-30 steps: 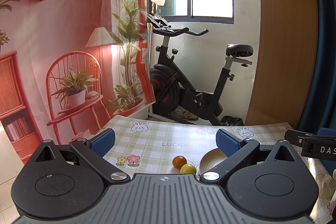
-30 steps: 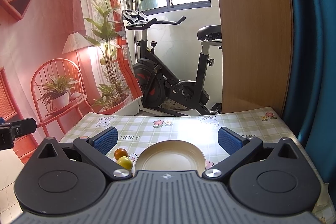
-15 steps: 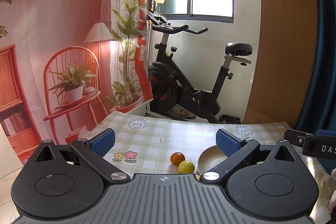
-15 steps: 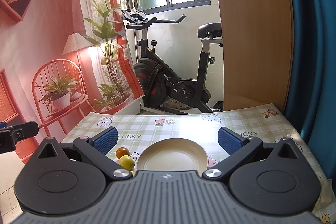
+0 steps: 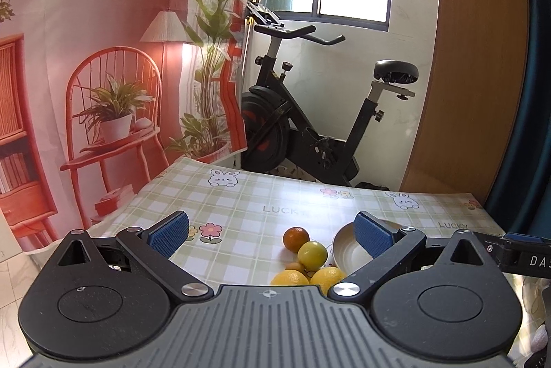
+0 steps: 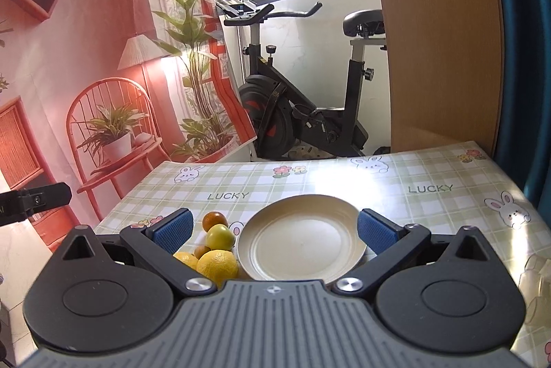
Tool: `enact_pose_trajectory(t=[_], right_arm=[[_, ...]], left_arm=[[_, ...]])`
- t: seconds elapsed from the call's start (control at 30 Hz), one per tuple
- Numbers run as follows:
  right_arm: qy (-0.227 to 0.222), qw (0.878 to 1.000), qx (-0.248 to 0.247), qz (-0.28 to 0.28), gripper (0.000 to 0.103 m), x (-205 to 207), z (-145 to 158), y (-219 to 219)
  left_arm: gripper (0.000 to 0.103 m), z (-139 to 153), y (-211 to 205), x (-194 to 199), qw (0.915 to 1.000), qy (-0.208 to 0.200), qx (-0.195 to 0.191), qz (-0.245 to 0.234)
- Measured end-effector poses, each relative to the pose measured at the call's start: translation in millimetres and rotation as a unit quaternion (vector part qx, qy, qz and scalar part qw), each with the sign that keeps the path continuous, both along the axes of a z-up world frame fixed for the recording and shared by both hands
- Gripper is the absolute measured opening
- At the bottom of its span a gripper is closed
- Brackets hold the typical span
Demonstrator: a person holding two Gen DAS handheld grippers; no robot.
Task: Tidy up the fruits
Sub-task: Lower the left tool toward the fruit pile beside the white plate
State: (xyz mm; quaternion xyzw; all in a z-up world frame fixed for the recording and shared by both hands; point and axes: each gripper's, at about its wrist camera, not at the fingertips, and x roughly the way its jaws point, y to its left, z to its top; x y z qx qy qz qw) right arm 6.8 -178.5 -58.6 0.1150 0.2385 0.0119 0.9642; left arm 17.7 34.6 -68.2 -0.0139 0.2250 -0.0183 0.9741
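A cluster of fruit lies on the checked tablecloth: an orange [image 5: 295, 238] [image 6: 214, 220] at the far end, a yellow-green apple [image 5: 312, 254] [image 6: 220, 237] in front of it, a tiny brown fruit [image 6: 200, 251], and two lemons [image 5: 289, 278] [image 6: 217, 265] nearest me. Just right of them stands an empty cream plate [image 6: 301, 240] [image 5: 347, 251]. My left gripper [image 5: 272, 233] hovers open above and short of the fruit. Also open, the right gripper [image 6: 273, 228] hangs over the plate with nothing between its fingers.
The tablecloth [image 6: 430, 195] ends at its far edge, behind which an exercise bike [image 6: 303, 113] stands. A wooden panel [image 6: 440, 40] and blue curtain are at the right. A printed backdrop [image 5: 86, 75] hangs on the left. A clear wrapped object [image 6: 532, 278] lies near the right edge.
Both grippers have tilted downward and come closer to the table; the lemons and more of the plate have come into view. Both stayed open.
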Motion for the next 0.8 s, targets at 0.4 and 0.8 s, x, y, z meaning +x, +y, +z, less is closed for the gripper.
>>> enact_pose_trajectory(t=[0.4, 0.8], right_arm=[[0.019, 0.997, 0.026, 0.071, 0.103, 5, -55, 16], [0.071, 0.99, 0.007, 0.12, 0.103, 15, -77, 26]], left_arm=[[0.093, -42, 20, 7, 0.9979, 0.06, -0.008, -0.022], [0.07, -73, 18, 12, 0.9935, 0.096, -0.014, -0.06]])
